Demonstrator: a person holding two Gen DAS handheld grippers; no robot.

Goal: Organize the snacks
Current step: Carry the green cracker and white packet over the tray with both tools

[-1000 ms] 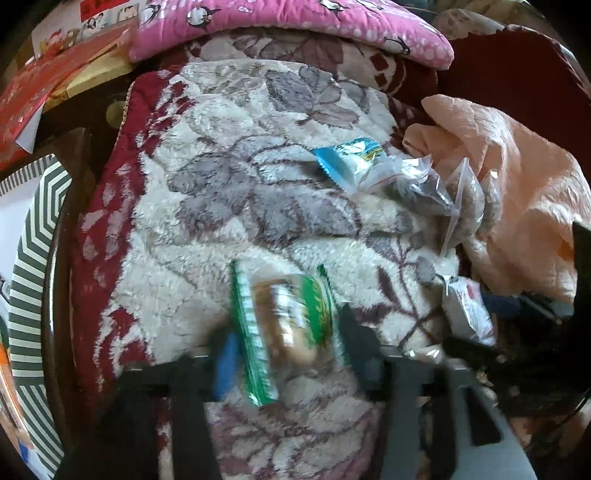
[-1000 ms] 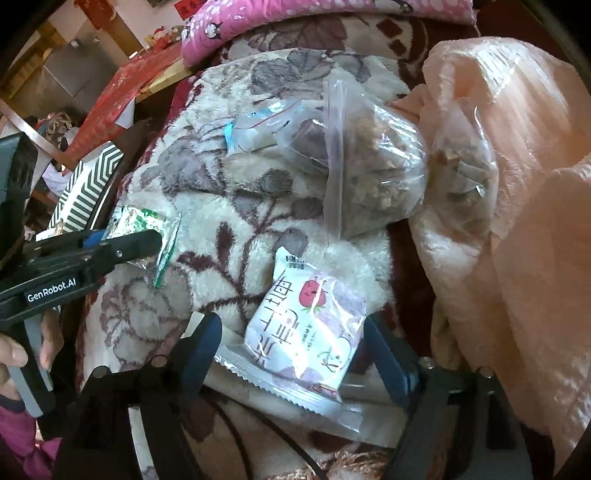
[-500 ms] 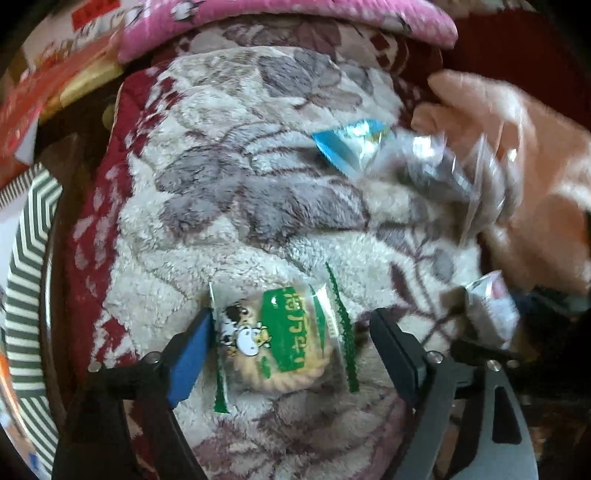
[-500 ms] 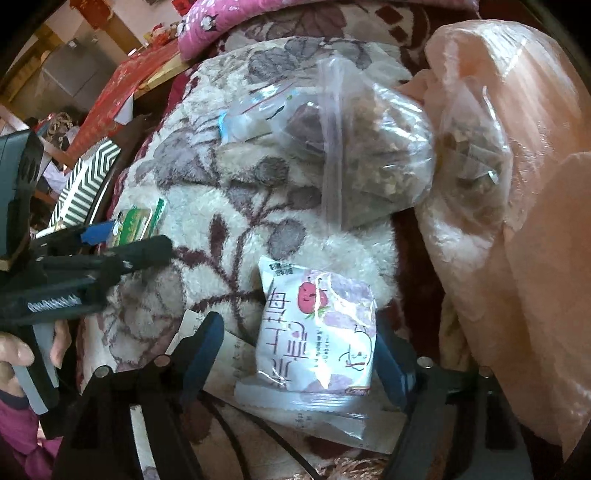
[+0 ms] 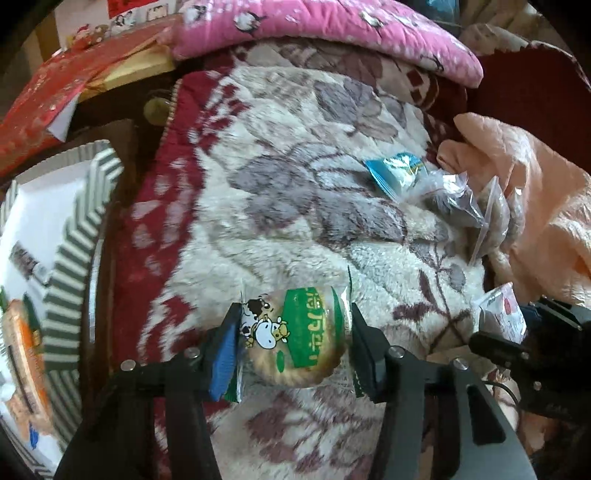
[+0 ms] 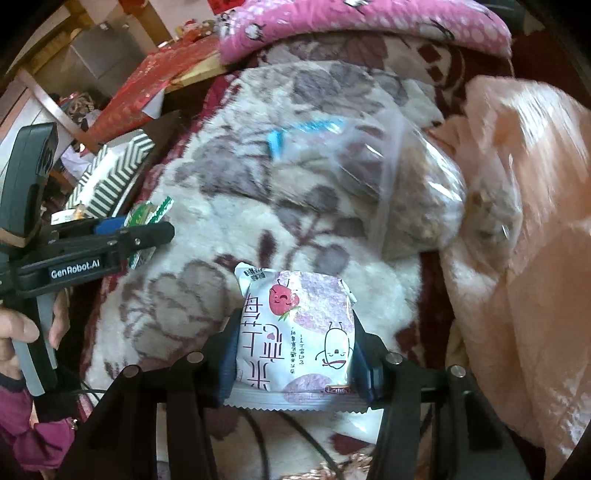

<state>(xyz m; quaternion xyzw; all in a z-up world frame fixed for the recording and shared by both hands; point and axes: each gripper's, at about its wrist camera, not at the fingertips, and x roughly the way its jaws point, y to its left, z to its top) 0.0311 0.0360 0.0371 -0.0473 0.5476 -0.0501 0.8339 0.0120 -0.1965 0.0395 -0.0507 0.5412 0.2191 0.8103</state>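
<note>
A green cookie packet [image 5: 295,339] with a cartoon cow sits between the fingers of my left gripper [image 5: 293,350]. The jaws are closing and both pads press its wrapper. From the right wrist view the left gripper [image 6: 147,225] holds that green packet [image 6: 146,214] just above the floral blanket [image 6: 229,206]. My right gripper [image 6: 295,354] is closing on a white strawberry snack packet [image 6: 295,325], pads against both its sides. The left wrist view shows this white packet [image 5: 498,314] at the far right.
A blue packet [image 5: 395,171] and clear zip bags of brown snacks [image 6: 417,206] lie farther up the blanket. A striped tray [image 5: 74,236] holding packets is at the left edge. A peach blanket [image 6: 517,221] is bunched on the right, a pink cushion [image 5: 332,26] behind. A hand [image 6: 22,328] grips the left handle.
Both grippers have narrowed onto their packets. The green cookie packet now faces up, squeezed between the left pads. The white strawberry packet stands upright between the right pads.
</note>
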